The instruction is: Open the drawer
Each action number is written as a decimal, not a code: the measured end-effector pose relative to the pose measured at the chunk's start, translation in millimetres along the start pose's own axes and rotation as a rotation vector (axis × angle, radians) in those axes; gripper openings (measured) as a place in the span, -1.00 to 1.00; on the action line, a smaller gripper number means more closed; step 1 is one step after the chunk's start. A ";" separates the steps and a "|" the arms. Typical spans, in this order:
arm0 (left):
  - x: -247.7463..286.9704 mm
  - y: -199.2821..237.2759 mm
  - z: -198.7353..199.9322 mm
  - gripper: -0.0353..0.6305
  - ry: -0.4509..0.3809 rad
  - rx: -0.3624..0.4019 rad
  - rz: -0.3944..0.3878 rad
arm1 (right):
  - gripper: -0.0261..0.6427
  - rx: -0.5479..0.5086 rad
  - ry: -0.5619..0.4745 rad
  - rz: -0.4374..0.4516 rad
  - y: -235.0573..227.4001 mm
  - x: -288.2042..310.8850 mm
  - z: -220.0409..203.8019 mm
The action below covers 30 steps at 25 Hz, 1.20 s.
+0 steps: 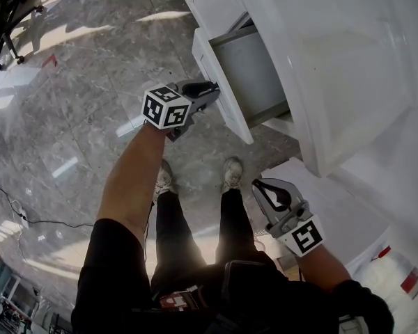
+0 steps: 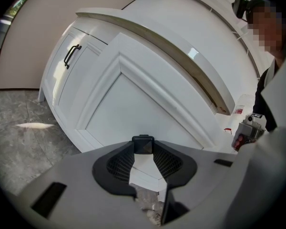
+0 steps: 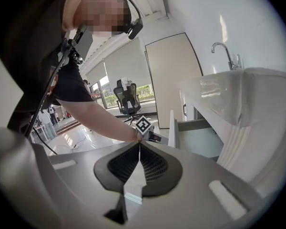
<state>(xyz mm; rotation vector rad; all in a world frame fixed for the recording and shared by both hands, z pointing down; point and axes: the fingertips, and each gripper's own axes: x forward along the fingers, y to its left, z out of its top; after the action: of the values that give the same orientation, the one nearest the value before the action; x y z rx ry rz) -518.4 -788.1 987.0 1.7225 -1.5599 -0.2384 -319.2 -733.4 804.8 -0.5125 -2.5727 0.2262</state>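
Closest to you, your right gripper [image 3: 139,146] hung by your hip over your shoes [image 1: 231,169], its jaws pressed together with nothing between them, taking no part in the work. Further out, at the end of your stretched left arm, your left gripper [image 1: 203,89] was clamped at about half width on the small black handle [image 2: 143,145], which sat squarely between the jaw tips. That handle belonged to the drawer front [image 1: 226,106], a white panel with raised moulding that filled the left gripper view. Behind the front, the drawer [image 1: 254,72] stood pulled well out of the white cabinet [image 1: 212,5], at about thigh height to your right, and its grey inside lay bare to the head view; nothing could be seen in the part that showed. Above and beyond it the pale basin [image 3: 248,94] overhung the opening, with a faucet [image 3: 225,51] on top, and a cabinet door pull [image 2: 71,56] showed further along the curved unit. By my reading, you had done most of the job: the drawer was plainly open. What was left, at most, was drawing it to its full reach and letting go; whether it had met its stop, the views did not tell.
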 end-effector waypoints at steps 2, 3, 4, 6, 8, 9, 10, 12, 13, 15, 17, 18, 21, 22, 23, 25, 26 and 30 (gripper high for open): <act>-4.6 0.9 -2.2 -0.52 0.000 0.000 0.001 | -0.90 -0.006 -0.002 0.006 2.7 3.2 1.4; -7.0 1.7 -3.0 -0.52 -0.001 0.000 0.003 | -0.90 -0.009 -0.002 0.008 3.4 5.0 2.5; -9.2 2.3 -3.7 -0.52 -0.002 -0.001 0.004 | -0.90 -0.012 -0.002 0.009 3.8 6.5 3.6; -12.8 3.1 -5.6 -0.52 -0.005 -0.003 0.006 | -0.90 -0.016 -0.004 0.010 4.3 8.8 5.9; -16.6 3.9 -7.5 -0.52 -0.007 -0.004 0.008 | -0.90 -0.022 -0.007 0.015 6.5 11.3 7.4; -18.8 4.2 -8.3 -0.52 -0.007 -0.004 0.009 | -0.90 -0.026 -0.008 0.018 8.6 12.7 8.0; -21.1 4.3 -9.2 -0.52 -0.007 -0.004 0.010 | -0.90 -0.028 -0.008 0.021 10.9 13.9 8.6; -25.8 4.2 -11.2 -0.52 -0.005 -0.005 0.010 | -0.90 -0.030 -0.003 0.024 15.2 15.7 9.2; -28.1 4.4 -12.2 -0.52 -0.004 -0.004 0.010 | -0.90 -0.031 -0.002 0.025 16.8 16.7 9.4; -33.4 5.6 -14.1 -0.52 -0.005 -0.003 0.012 | -0.90 -0.036 0.002 0.030 19.4 19.2 10.1; -39.1 6.6 -16.2 -0.52 -0.007 -0.005 0.015 | -0.90 -0.040 -0.001 0.033 22.1 21.7 12.0; -41.9 6.8 -17.6 -0.52 -0.008 -0.007 0.015 | -0.90 -0.041 -0.003 0.034 23.7 22.8 12.8; -49.8 7.8 -21.8 -0.52 -0.010 -0.009 0.018 | -0.90 -0.044 -0.003 0.043 30.0 26.7 12.5; -52.3 8.2 -22.9 -0.52 -0.010 -0.009 0.019 | -0.90 -0.046 -0.002 0.047 32.6 28.2 12.0; -54.5 8.5 -23.9 -0.52 -0.010 -0.009 0.021 | -0.90 -0.048 -0.001 0.050 35.2 29.7 11.7; -58.4 9.1 -25.4 -0.52 -0.012 -0.008 0.025 | -0.90 -0.052 0.000 0.057 39.7 32.2 11.8; -60.3 9.2 -26.2 -0.52 -0.013 -0.008 0.027 | -0.90 -0.053 0.000 0.058 41.4 33.1 12.1; -68.6 10.4 -29.5 -0.52 -0.019 -0.013 0.032 | -0.90 -0.058 0.004 0.060 47.2 35.7 12.7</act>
<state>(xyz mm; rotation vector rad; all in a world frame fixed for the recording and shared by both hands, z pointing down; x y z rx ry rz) -523.9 -713.0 989.3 1.6881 -1.5953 -0.2484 -339.5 -676.8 797.8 -0.6113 -2.5690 0.1711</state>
